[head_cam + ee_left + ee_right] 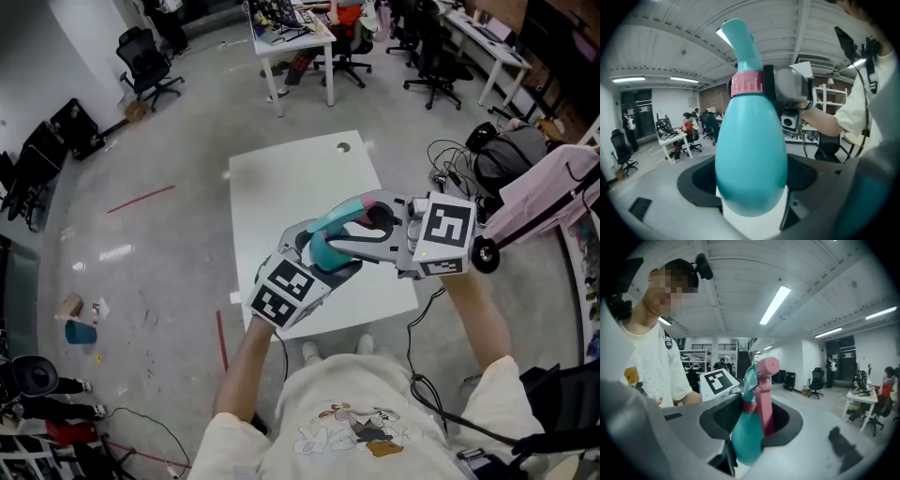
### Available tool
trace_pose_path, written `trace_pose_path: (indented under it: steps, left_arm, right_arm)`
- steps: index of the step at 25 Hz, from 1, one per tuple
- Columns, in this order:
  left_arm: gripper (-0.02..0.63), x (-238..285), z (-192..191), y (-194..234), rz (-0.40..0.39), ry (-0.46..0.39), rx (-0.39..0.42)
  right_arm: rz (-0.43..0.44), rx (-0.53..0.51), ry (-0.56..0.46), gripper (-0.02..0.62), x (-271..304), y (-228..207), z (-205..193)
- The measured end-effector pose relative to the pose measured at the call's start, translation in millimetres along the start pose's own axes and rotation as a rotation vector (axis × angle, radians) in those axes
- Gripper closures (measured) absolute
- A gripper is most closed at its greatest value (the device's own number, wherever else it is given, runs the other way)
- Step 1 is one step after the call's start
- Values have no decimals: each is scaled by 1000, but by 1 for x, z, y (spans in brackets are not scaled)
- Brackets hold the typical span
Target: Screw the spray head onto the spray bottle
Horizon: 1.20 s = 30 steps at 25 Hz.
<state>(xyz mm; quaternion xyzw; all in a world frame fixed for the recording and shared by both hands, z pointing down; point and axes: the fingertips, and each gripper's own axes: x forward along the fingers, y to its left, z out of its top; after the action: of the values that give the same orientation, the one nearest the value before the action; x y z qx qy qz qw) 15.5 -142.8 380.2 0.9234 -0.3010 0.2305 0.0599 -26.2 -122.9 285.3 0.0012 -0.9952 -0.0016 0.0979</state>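
Left gripper (319, 260) clasps the spray bottle (750, 154), right gripper (371, 228) pinches the spray head (764, 380); a tilted twist could cross-thread it.

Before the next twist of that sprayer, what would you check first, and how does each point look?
1. Bottle gripped firmly: ok. It sits between the jaws of the left gripper.
2. Spray head gripped: ok. The right gripper is closed on its pink part.
3. Head seated on the bottle's neck: ok. The pink collar sits square on top of the bottle.
4. Collar screwed fully tight: cannot tell. No thread or gap shows.
5. The two grippers clear of each other: ok. They hold opposite ends of the bottle.
6. Table underneath in case of a slip: ok.
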Motion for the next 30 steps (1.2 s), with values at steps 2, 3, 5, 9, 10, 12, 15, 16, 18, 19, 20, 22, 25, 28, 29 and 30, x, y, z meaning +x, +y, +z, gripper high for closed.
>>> trace_pose_path:
  steps: [2,3,5,9,10,12,15,16,18,19,20,22,25,28,29,30]
  left_arm:
    - [201,0,1,12,85,1,-14]
    - [201,0,1,17,121,1,-19]
    - [202,0,0,25,176,0,-27]
    - [202,-3,1,36,232,3,-30]
    - [202,-4,1,38,239,6,-29]
    - [202,-4,-1,39,244,9,-28]
    - [202,-3,-5,39,239,9,-33]
    - [202,-2,-6,39,238,9,-33]
    - [202,0,-11,42,237,12,-29]
    - [202,1,-15,42,234,14,-30]
    - [202,3,-20,42,230,16,-35]
    - [202,6,-31,40,225,12,-59]
    - [202,11,-47,46,247,0,-106]
    - [202,20,-70,64,316,-16,-155]
    - [202,24,-79,70,339,-25,-170]
    - [202,30,-90,76,361,-36,-177]
  right_arm:
    - [-93,2,-6,459,4,-7,2]
    - [-140,3,-10,460,5,-10,2]
    - [-224,-3,-17,460,8,-14,3]
    - [-333,-23,-19,460,15,-17,7]
    - [-350,-31,-18,459,17,-17,8]
    - [-370,-52,-10,460,20,-16,7]
    - [-373,-52,14,459,21,-16,4]
    - [-367,-46,25,459,22,-17,1]
    - [-355,-32,34,451,22,-20,-3]
    - [-347,-21,25,433,21,-21,-4]
    - [-339,-5,6,419,18,-22,-6]
    - [-326,15,-37,384,10,-23,-10]
    - [-314,4,-93,376,-4,-23,-22]
    - [-392,67,-193,376,-25,-29,-37]
    - [-432,110,-231,376,-31,-31,-43]
    - [-467,152,-266,377,-35,-32,-50]
